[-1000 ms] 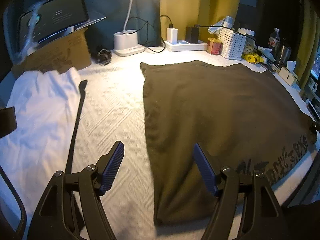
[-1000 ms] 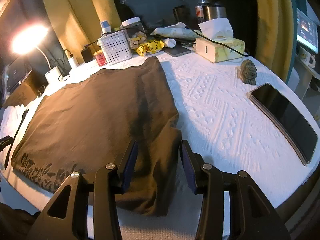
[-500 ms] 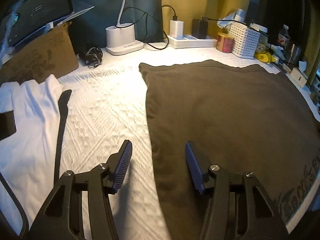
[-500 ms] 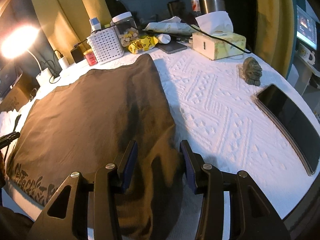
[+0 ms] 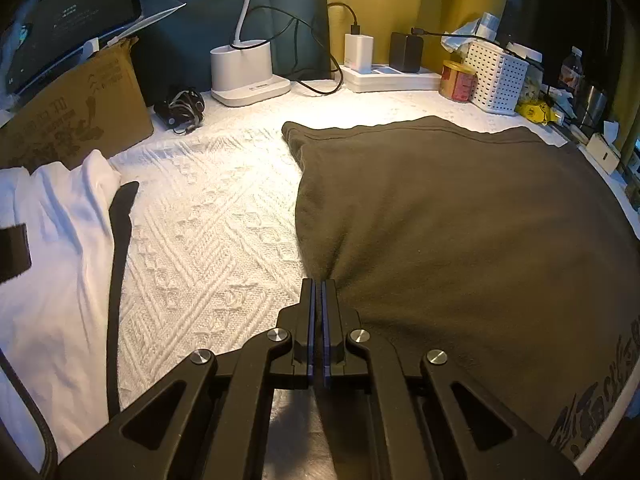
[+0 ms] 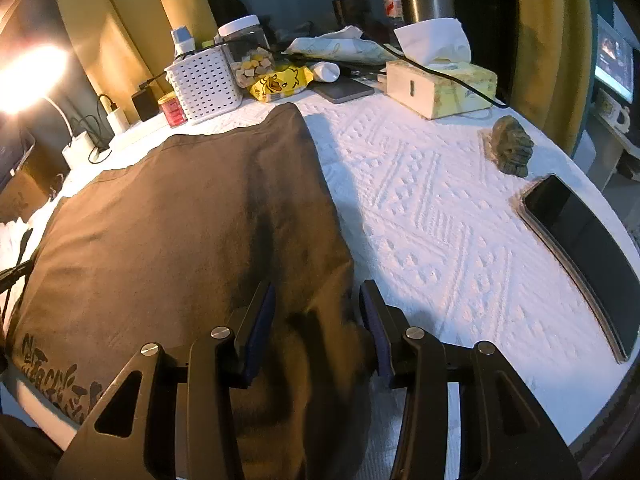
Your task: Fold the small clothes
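A dark olive T-shirt lies flat on the white knitted cover, its printed hem at the near right. My left gripper sits at the shirt's left edge with its jaws pressed together. The cloth is pinched at the tips and creases run toward them. In the right wrist view the same shirt fills the left half. My right gripper stands open astride the shirt's right edge. Cloth lies between its fingers, but the pads stand clear of it.
A white garment and a black strap lie to the left. A cardboard box, lamp base, power strip and white basket line the back. A phone, figurine and tissue box lie to the right.
My left gripper moved in to the shirt's left edge and closed from wide open onto the cloth. My right gripper stayed over the right edge, its opening unchanged.
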